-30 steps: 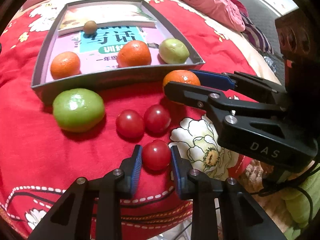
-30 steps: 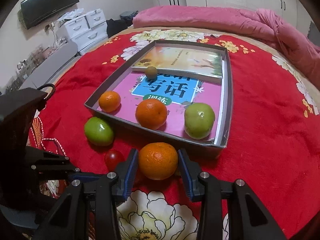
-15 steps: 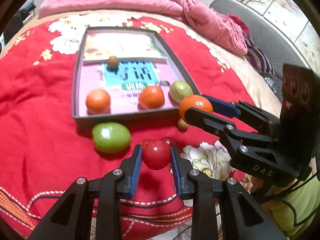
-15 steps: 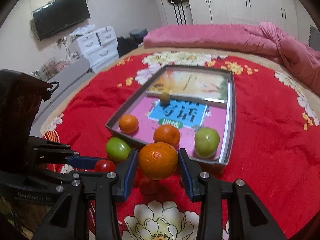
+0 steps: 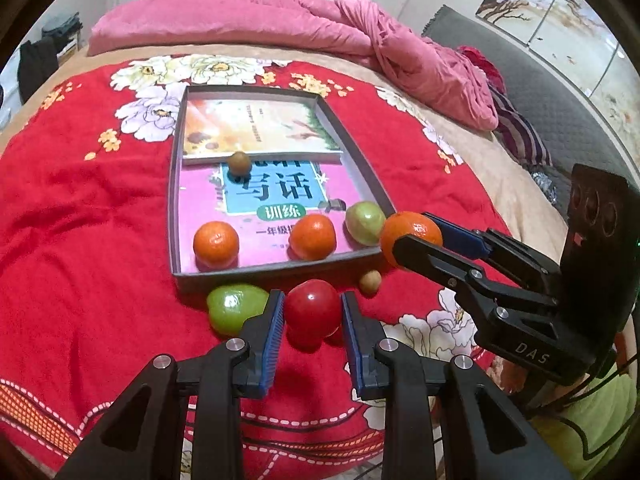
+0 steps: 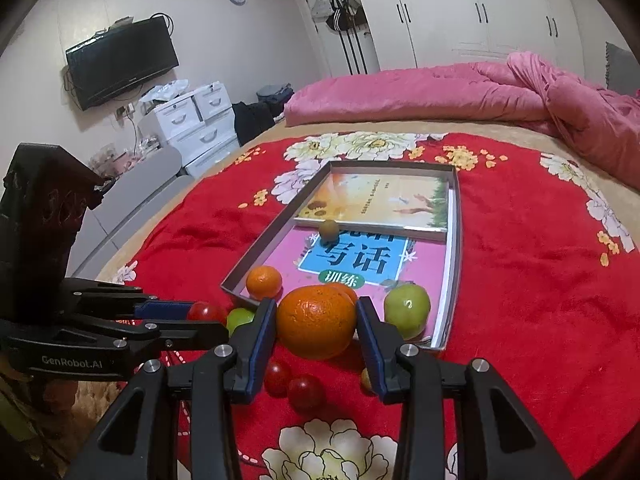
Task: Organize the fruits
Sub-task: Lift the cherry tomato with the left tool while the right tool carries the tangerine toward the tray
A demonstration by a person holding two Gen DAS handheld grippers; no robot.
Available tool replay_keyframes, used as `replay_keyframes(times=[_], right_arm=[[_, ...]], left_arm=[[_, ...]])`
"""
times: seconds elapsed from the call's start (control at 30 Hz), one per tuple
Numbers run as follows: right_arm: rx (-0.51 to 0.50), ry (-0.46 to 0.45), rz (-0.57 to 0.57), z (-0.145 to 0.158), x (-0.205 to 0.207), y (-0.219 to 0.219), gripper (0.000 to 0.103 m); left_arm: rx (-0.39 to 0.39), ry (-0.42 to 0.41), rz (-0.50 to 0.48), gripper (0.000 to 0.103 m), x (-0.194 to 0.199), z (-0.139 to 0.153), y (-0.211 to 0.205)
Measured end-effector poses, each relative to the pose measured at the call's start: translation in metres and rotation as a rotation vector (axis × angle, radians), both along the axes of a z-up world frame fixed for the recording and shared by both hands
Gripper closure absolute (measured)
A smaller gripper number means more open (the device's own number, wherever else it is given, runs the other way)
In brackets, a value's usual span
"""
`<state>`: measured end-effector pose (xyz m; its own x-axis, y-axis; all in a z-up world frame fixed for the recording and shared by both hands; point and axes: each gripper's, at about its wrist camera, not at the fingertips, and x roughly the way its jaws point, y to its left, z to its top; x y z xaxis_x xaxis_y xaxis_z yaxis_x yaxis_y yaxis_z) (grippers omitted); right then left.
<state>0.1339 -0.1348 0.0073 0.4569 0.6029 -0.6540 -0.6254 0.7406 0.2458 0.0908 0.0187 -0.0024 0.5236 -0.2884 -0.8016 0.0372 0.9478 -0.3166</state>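
Note:
My left gripper [image 5: 313, 316] is shut on a small red tomato [image 5: 313, 307], held above the red bedspread. My right gripper [image 6: 316, 322] is shut on an orange [image 6: 316, 322], also lifted; in the left wrist view that orange [image 5: 410, 232] hangs by the near right corner of the grey tray [image 5: 173, 216]. Inside the tray lie two oranges [image 5: 216, 244] [image 5: 313, 236], a green fruit [image 5: 365, 222] and a small brown fruit [image 5: 239, 162]. On the bedspread in front of the tray sit a green fruit [image 5: 234, 307], two more tomatoes [image 6: 306, 390] and a small tan fruit [image 5: 370, 281].
The tray floor is lined with two books [image 5: 256, 128]. A crumpled pink quilt [image 5: 360, 36] lies across the far side of the bed. Beyond the bed's left side stand white drawers [image 6: 192, 124] and a wall television [image 6: 122, 62].
Both grippers have risen with their fruits off the bedspread and tipped upward, so the tray looks smaller and more of the room shows. Both grips stay the same.

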Motion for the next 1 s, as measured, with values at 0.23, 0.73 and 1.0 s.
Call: replay_keyframes(times=[0.23, 0.73, 1.0], right_arm=[[0.012, -0.010, -0.011, 0.003, 0.001, -0.002, 0.062], [-0.012, -0.070, -0.060, 0.011, 0.009, -0.004, 0.062], [-0.021, -0.092, -0.095, 0.013, 0.018, -0.006, 0.062]], left_arm=[[0.003, -0.025, 0.026, 0.074, 0.004, 0.010, 0.008], [0.022, -0.057, 0.078, 0.074, 0.022, 0.019, 0.026], [0.036, -0.066, 0.087, 0.074, 0.036, 0.016, 0.025]])
